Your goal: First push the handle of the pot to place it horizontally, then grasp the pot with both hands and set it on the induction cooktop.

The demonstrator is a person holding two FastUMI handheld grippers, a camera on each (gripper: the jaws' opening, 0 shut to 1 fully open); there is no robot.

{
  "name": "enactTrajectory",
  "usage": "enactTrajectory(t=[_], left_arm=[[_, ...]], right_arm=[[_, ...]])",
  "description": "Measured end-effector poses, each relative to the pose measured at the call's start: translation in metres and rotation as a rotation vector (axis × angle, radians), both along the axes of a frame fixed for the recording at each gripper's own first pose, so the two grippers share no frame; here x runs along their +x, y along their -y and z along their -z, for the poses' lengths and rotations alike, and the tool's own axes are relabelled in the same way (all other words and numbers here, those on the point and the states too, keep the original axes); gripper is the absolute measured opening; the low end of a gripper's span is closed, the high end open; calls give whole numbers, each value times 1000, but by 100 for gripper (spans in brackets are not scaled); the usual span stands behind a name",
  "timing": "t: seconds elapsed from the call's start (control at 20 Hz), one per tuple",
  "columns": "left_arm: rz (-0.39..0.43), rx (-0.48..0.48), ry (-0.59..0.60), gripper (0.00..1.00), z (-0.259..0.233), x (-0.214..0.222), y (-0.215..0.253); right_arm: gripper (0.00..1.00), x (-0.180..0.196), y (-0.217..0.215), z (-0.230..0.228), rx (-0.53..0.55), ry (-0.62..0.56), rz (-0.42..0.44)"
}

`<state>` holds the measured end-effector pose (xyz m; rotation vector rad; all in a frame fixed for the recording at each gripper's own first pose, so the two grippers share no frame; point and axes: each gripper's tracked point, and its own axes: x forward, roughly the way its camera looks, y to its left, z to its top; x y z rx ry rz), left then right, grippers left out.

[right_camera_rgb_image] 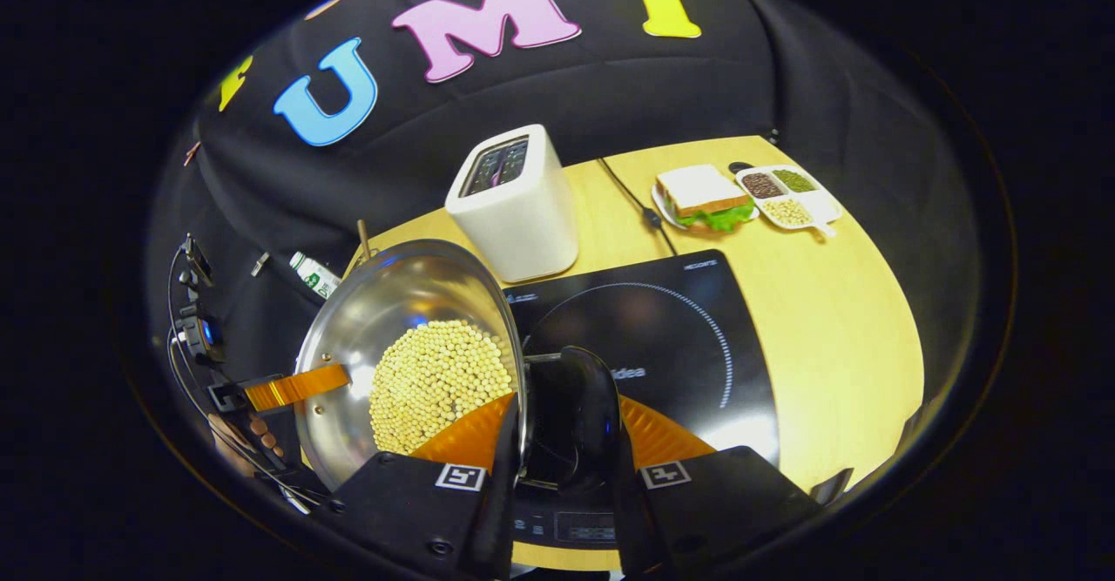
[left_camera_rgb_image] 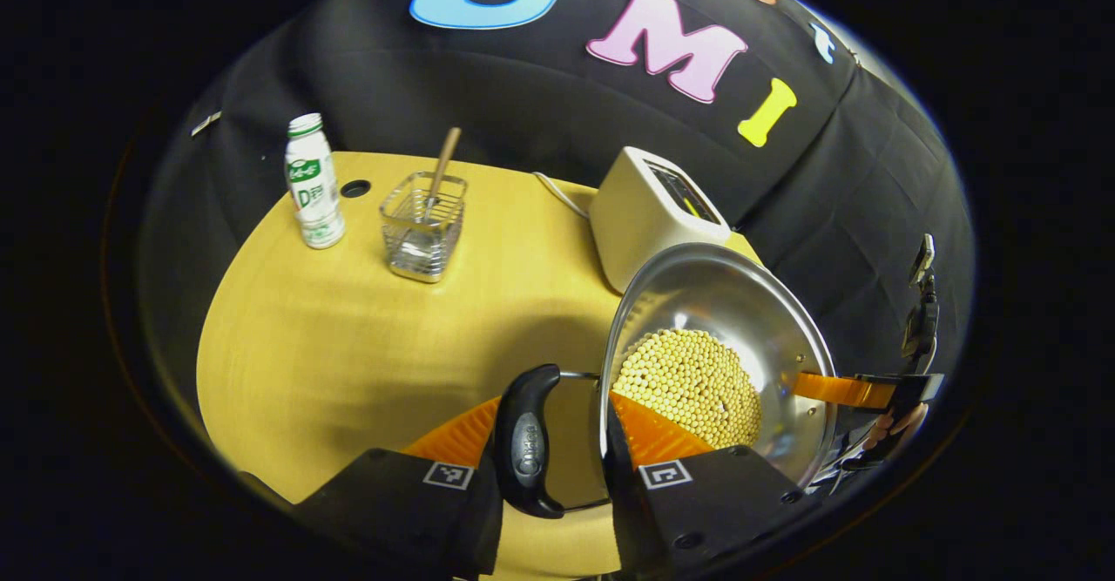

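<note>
your yellow wooden surface (right_camera_rgb_image: 836, 320) carries the flat black induction cooktop (right_camera_rgb_image: 662, 337), with the white boxy toaster (right_camera_rgb_image: 516, 202) just behind it. the round stainless steel pot (right_camera_rgb_image: 409, 346), filled with pale yellow beans (right_camera_rgb_image: 435, 381), hangs tilted between your two tools, held off the surface to the left of the cooktop in the right gripper view. your left tool (left_camera_rgb_image: 550, 442) is clenched on the pot's black curved handle (left_camera_rgb_image: 527, 442), a finger pressing each side. your right tool (right_camera_rgb_image: 564, 442) is clenched on the opposite black side handle (right_camera_rgb_image: 571, 415), which sits over the cooktop's near edge. in the left gripper view you see a wire mesh holder (left_camera_rgb_image: 424, 226) with a wooden stick in it, and beside it a white plastic bottle with a green label (left_camera_rgb_image: 313, 182), both standing upright at the far side. in the right gripper view a sandwich on a small plate (right_camera_rgb_image: 701, 198) lies at the far right, beside a white divided dish of grains (right_camera_rgb_image: 788, 196).
</note>
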<state>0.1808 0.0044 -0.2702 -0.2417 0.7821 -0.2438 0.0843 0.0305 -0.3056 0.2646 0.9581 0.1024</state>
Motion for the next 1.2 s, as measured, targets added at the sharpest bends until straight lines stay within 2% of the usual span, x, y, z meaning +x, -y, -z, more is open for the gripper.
enactTrajectory(t=[0.6,0.65,0.7,0.8,0.85,0.9,0.95,1.0,1.05,1.2], left_arm=[[-18,-3,-18,54,15,29,111],[-26,-2,-20,54,19,31,116],[-37,-5,-19,54,20,34,121],[-51,-3,-31,55,27,38,130],[-56,-3,-34,54,31,39,134],[-60,-2,-35,54,34,41,137],[-67,-2,-37,54,36,42,139],[-72,0,-41,54,39,44,140],[-80,1,-44,54,41,44,142],[-90,1,-63,54,51,45,142]], right_arm=[[49,33,110,16,7,-21,9],[49,36,115,19,10,-25,8],[45,39,120,22,13,-30,6],[49,45,130,31,17,-39,0],[45,47,133,35,19,-47,-5],[49,49,135,39,22,-51,-7],[49,52,137,41,24,-55,-11],[45,54,139,44,26,-59,-15],[49,55,140,50,30,-66,-20],[49,57,139,61,35,-89,-39]])
